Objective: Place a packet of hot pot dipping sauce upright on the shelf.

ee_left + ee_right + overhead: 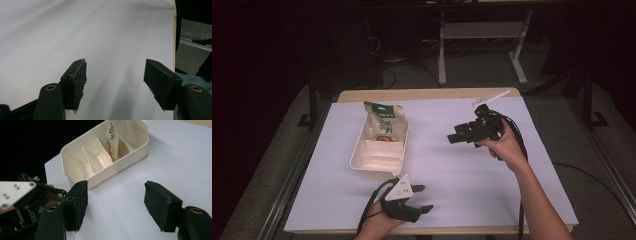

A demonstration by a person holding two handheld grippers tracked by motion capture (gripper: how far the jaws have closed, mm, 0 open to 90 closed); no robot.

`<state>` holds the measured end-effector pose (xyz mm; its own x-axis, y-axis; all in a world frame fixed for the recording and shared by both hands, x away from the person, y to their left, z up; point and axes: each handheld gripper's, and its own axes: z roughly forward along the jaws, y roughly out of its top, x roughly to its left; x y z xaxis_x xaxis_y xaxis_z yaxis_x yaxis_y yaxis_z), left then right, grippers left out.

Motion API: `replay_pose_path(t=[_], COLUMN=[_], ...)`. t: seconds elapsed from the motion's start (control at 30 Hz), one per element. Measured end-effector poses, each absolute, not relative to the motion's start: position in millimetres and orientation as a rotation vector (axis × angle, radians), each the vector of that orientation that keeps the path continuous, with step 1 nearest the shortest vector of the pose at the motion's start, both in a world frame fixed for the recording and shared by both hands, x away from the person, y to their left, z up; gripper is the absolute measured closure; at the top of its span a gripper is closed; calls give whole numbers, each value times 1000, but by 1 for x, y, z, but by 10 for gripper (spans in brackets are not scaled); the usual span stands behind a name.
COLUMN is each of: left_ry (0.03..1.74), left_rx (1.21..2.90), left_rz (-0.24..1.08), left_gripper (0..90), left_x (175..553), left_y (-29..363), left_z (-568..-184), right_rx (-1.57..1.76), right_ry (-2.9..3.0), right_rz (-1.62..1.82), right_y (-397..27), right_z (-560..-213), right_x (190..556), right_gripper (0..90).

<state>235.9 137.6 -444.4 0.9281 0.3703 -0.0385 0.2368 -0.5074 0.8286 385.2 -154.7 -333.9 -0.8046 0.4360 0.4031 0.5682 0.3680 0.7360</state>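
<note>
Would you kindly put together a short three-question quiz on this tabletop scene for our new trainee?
1. True or false: the green snack packet lies flat on the white table cover, outside the cream divided tray.
2. Which is nearer the tray: A) the left hand-held gripper, or B) the right hand-held gripper?
3. Fill in: the jaws of both hand-held grippers stand ____ with nothing between them.

Key
1. False: the packet stands tilted inside the tray, at its far end.
2. A.
3. Open.
</note>
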Motion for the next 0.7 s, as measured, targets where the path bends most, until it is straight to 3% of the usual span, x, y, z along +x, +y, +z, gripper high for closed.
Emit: replay_pose_path(t=[0.7], left_ry=[426], left_rx=[2122], left_rz=[156], left_gripper=[320], left_x=[236], left_y=[137], left_z=[-444], right_rx=[-951], right_ry=[-2477], right_rz=[-1422], right_y=[-190], right_z=[-355], right_x=[359], right_gripper=[345])
